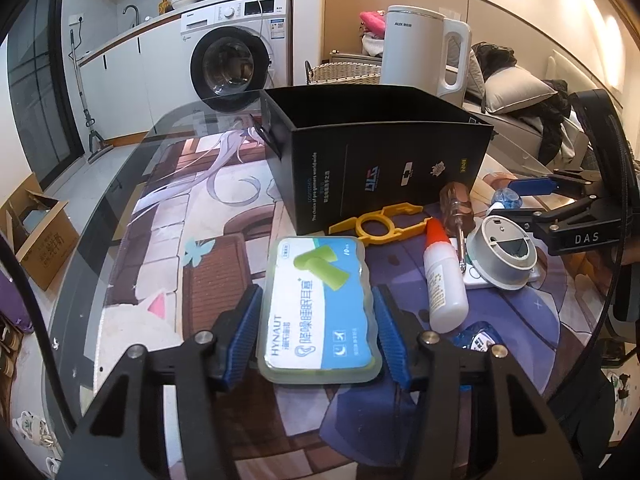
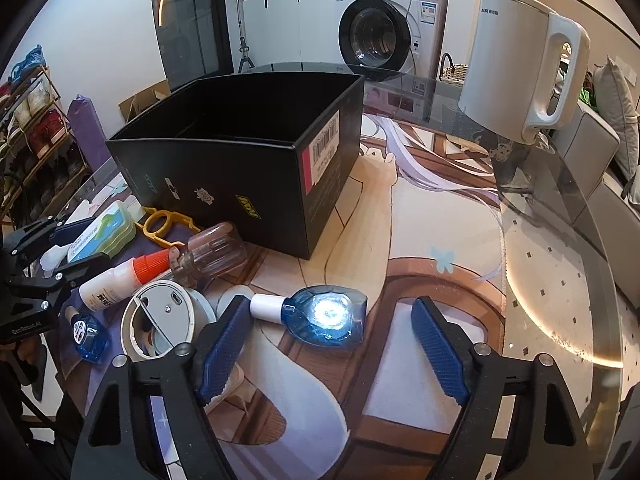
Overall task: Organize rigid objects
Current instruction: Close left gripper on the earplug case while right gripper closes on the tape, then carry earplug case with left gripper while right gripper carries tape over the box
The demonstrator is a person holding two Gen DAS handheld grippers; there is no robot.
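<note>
Your left gripper (image 1: 316,332) is clamped on the earplug case (image 1: 318,310), a soft-cornered translucent box with wavy sides, its ribbed blue pads (image 1: 242,334) pressing both long edges; the label reads HYNAUT beside green foam plug shapes. Your right gripper (image 2: 328,354) stands wide, and its jaws touch nothing: the blue bottle (image 2: 326,314), faceted clear plastic with a white cap, lies on its side between the pads with a gap on each side. Both sit on the printed mat (image 2: 420,240) over the round glass table (image 2: 560,280). Behind them stands the black box (image 2: 240,152), matte card, open-topped, with a barcode sticker on one end and "The choice of pro gamers worldwide" down its front. Before it lie a yellow plastic tool (image 1: 378,222) with a ring hole, a white glue bottle (image 1: 444,280) with an orange tip, a screwdriver (image 1: 458,210) with a clear brown handle, a grey round housing (image 1: 502,254) and a second small blue bottle (image 2: 86,334). The white kettle (image 2: 520,68) reads AUX.
</note>
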